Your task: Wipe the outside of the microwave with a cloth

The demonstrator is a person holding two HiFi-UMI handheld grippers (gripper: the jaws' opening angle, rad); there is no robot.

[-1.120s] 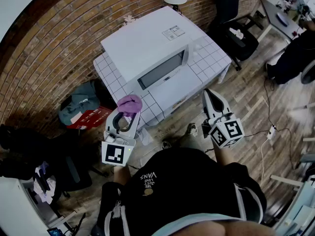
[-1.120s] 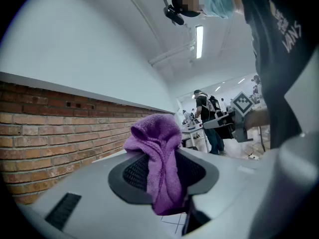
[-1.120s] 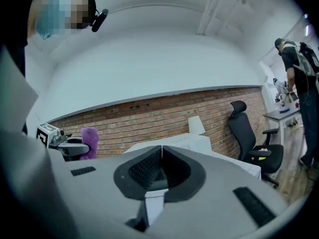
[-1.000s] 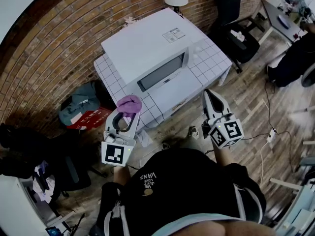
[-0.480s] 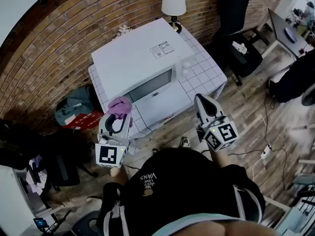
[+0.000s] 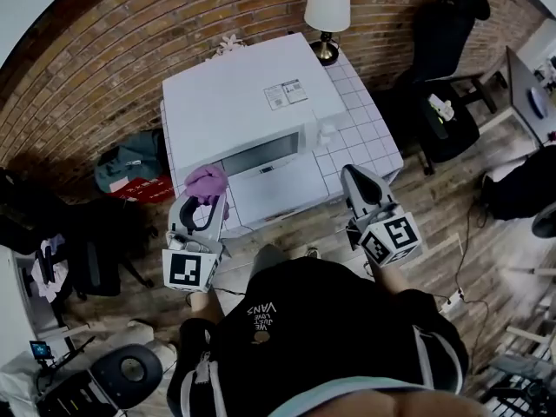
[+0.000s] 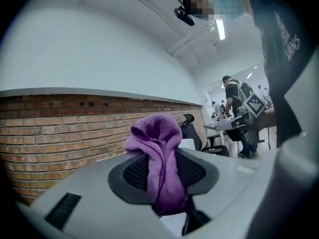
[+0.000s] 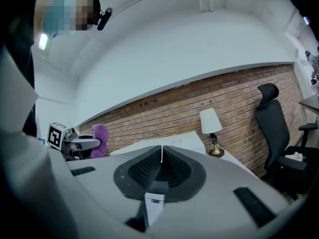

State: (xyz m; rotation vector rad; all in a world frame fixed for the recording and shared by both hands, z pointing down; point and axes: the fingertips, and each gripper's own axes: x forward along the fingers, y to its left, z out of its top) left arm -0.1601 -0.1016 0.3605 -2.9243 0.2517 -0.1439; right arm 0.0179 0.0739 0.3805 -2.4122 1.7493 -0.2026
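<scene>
Microwave [image 6: 243, 102] at twelve o'clock, untouched; left gripper [image 7: 162, 176] clamps the purple cloth [image 7: 155, 133]; right gripper [image 8: 161, 159] closed, empty (approach stage, seemingly); next, press cloth onto its casing.

The cloth [image 6: 207, 182] was purple, the microwave [image 6: 243, 102] white, the table [image 6: 362, 142] white with a grid, the wall [image 6: 104, 42] red brick.

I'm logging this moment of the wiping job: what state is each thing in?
Left gripper: shut on the cloth.
Cloth: bunched up, clamped between the left fingers, not touching the microwave.
Right gripper: shut, nothing in it.
Microwave: standing on the table, neither gripper on it; door state unclear from above.
Lamp: upright at the table's back corner.
</scene>
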